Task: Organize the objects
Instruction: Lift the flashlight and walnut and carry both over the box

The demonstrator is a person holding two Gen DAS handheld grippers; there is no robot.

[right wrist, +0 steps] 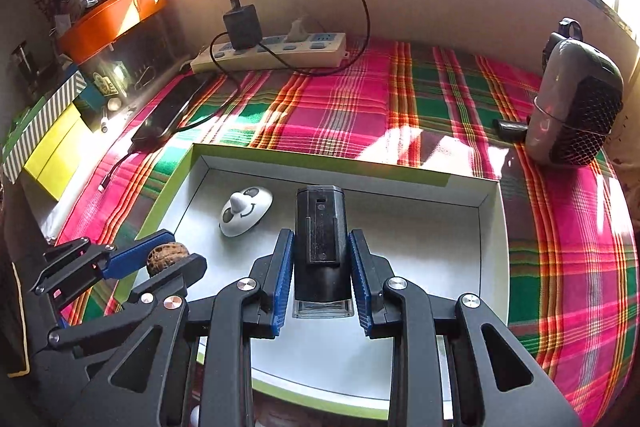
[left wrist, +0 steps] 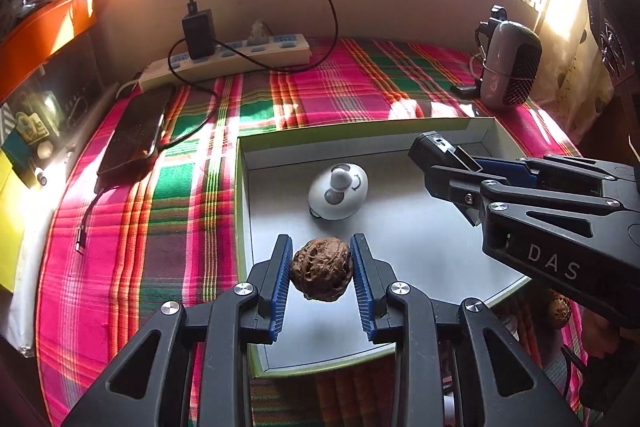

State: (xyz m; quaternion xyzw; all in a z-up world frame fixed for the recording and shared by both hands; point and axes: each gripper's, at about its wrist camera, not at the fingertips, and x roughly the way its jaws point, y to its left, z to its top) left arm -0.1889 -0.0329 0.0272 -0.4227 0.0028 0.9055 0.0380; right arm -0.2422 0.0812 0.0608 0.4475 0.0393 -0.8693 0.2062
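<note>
Left tongs [left wrist: 322, 267] clamp a walnut [left wrist: 322, 274] between the blue pads, side to side, hanging over the near-left part of the shallow white box [left wrist: 242, 195]. Right tongs [right wrist: 322, 269] are narrow, gripping a black block-shaped gadget [right wrist: 319, 243] across its flat sides, clear end toward the camera, also over the box.

Handling, my guess: walnut is light, rigid, bumpy, so it grips well but can roll once let go; hold across the widest part as now. Black gadget looks stiff, smooth plastic, moderately heavy; flat sides are the right place, could slip lengthwise if the grip is loose.

Further in, a white egg-shaped toy [left wrist: 338, 191] with a knob sits on the box floor, apart from both held items. Beyond the box: plaid cloth [right wrist: 340, 107] on the table, phone [left wrist: 134, 135] at left, power strip [right wrist: 272, 53] with charger at the wall, small fan heater [right wrist: 576, 111] far right.

Hard to tell: how high either item hangs above the box floor; what the gadget is. The near box edge is hidden behind the tongs. A second brown lump [left wrist: 559, 311], lower right in the left view, is mostly covered.
</note>
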